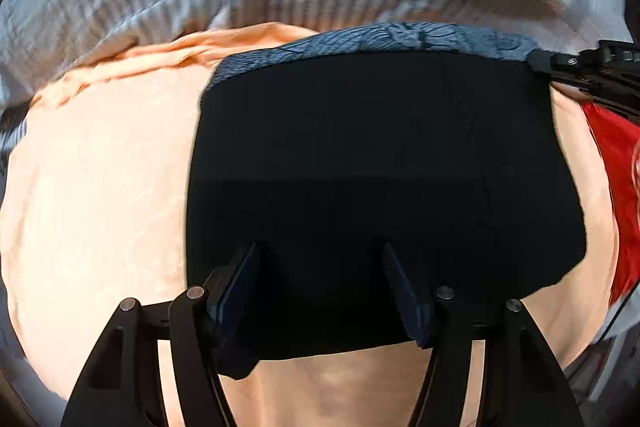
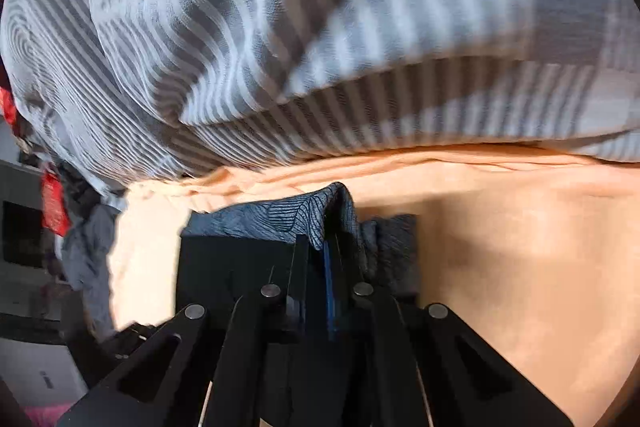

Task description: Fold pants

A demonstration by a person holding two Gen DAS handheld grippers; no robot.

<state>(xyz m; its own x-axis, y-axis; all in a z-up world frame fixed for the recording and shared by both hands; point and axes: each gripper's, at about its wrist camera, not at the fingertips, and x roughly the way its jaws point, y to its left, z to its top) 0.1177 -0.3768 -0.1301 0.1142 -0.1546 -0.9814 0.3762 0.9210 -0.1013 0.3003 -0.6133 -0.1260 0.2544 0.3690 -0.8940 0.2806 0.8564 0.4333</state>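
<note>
Right gripper (image 2: pixel 325 259) steeply down, pinching pants (image 2: pixel 304 217) | left gripper (image 1: pixel 320 287) parted above

Peach sheet (image 1: pixel 100 187) covering bed, sunlight falling across it. Grey-and-white striped blanket (image 2: pixel 280 27) lying bunched along far edge. Red cloth (image 1: pixel 616 163) showing at one side. Grey garment (image 2: pixel 86 255) hanging off bed edge, dim room beyond.

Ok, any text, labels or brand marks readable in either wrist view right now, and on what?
None readable.
Black pants: no tag or print shows; the grey-blue band carries only a line pattern.
Striped bedding: stripes only.
Orange sheet: plain.
Red item at the left edge of the right wrist view: too blurred to tell whether it bears any lettering.
</note>
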